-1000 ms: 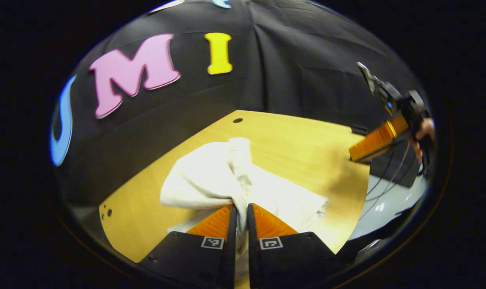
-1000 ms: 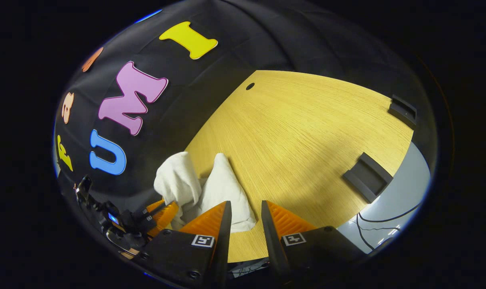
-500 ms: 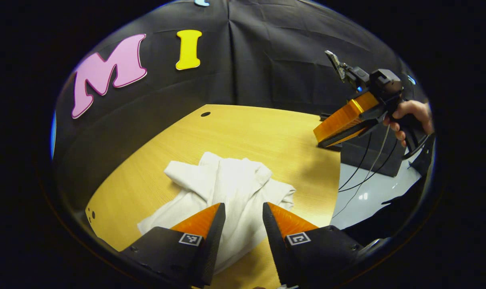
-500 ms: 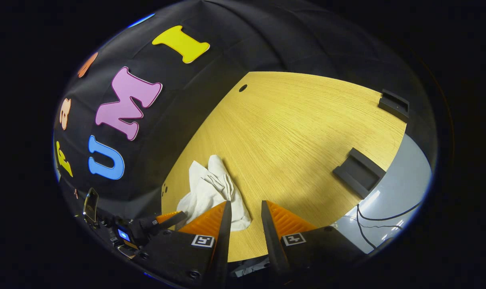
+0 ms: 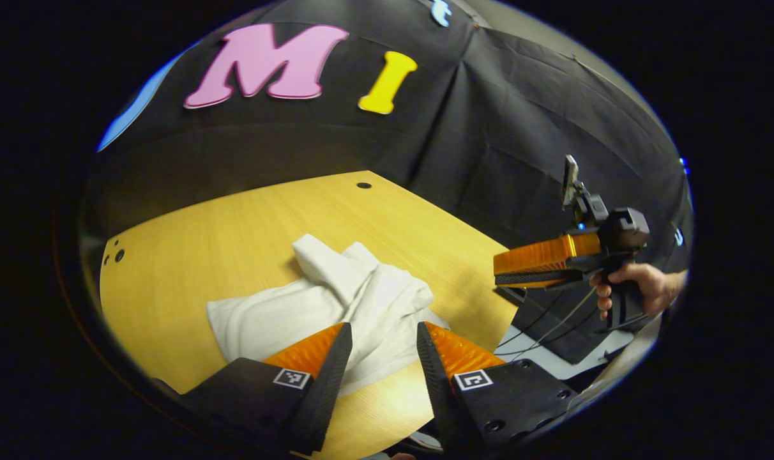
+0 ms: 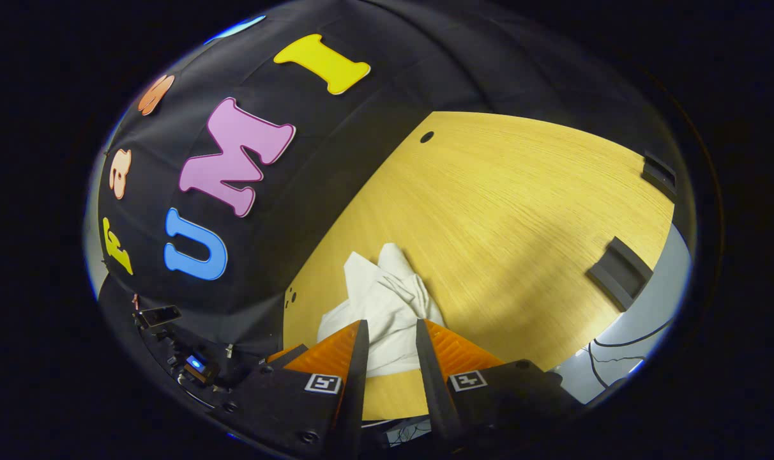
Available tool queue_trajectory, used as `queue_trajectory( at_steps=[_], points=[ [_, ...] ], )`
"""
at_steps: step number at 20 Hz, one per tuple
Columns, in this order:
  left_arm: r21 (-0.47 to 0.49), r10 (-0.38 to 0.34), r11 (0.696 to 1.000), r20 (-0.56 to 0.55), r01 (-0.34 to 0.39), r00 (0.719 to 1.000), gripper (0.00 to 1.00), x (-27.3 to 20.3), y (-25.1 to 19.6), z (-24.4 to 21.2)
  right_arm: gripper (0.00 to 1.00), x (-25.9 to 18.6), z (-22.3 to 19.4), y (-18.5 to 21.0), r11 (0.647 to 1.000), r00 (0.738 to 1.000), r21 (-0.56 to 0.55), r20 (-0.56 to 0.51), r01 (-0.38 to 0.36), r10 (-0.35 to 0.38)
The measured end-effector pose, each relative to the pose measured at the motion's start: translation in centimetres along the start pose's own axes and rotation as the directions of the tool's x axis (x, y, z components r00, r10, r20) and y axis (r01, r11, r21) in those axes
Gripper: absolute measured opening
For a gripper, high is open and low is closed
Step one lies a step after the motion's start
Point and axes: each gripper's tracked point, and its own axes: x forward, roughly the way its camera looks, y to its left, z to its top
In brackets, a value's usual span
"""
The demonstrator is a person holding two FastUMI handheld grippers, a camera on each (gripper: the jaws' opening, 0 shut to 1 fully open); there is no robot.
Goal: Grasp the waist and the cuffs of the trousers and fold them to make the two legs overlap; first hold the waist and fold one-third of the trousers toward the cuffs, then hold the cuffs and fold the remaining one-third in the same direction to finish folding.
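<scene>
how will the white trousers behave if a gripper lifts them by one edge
Probably floppy: the white trousers lie crumpled in soft folds on the table. Likely light, draping and sagging from one pinch. Unlikely to roll or slide far.

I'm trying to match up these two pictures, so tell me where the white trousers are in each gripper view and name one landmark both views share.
Left gripper view: the white trousers lie crumpled low in the middle, just beyond the open left gripper.
Right gripper view: the trousers lie low in the middle, near the table's left edge, just beyond the open right gripper.
Shared landmark: the small dark hole near the table's far edge.
</scene>
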Motion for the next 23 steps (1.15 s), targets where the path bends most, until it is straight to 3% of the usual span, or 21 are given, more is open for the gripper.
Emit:
queue_trajectory(
  at_steps=[4, 11, 14, 15, 16, 17, 23],
  points=[
    [-0.159, 0.128, 0.981, 0.09, -0.113, 0.988, 0.67, -4.9, 5.7, 3.4, 0.46, 0.1, 0.4, 4.4, 0.996, 0.997, -0.058, 0.003, -0.074, 0.074],
    [-0.364, 0.345, 0.89, 0.149, -0.273, 0.927, 0.67, -12.5, 13.2, 2.3, 0.52, 0.7, -0.3, 11.8, 0.955, 0.976, -0.202, -0.052, -0.219, 0.213],
    [-0.419, 0.392, 0.857, 0.152, -0.3, 0.907, 0.67, -13.5, 13.6, 0.8, 0.53, 0.9, -1.1, 13.8, 0.931, 0.968, -0.264, -0.074, -0.251, 0.239],
    [-0.434, 0.403, 0.848, 0.154, -0.305, 0.902, 0.67, -14.0, 13.5, 0.7, 0.55, 1.1, -1.6, 14.3, 0.922, 0.966, -0.286, -0.087, -0.26, 0.245],
    [-0.444, 0.412, 0.841, 0.153, -0.31, 0.898, 0.67, -14.5, 13.4, 0.6, 0.65, 1.3, -2.1, 14.6, 0.915, 0.964, -0.304, -0.1, -0.264, 0.245],
    [-0.452, 0.42, 0.834, 0.15, -0.316, 0.895, 0.67, -15.2, 13.5, 0.4, 0.55, 1.5, -2.7, 14.8, 0.91, 0.963, -0.316, -0.116, -0.268, 0.243],
    [-0.471, 0.435, 0.817, 0.129, -0.331, 0.891, 0.67, -16.3, 13.3, -1.0, 0.55, 2.8, -4.8, 15.2, 0.905, 0.959, -0.325, -0.169, -0.274, 0.229]
  ],
)
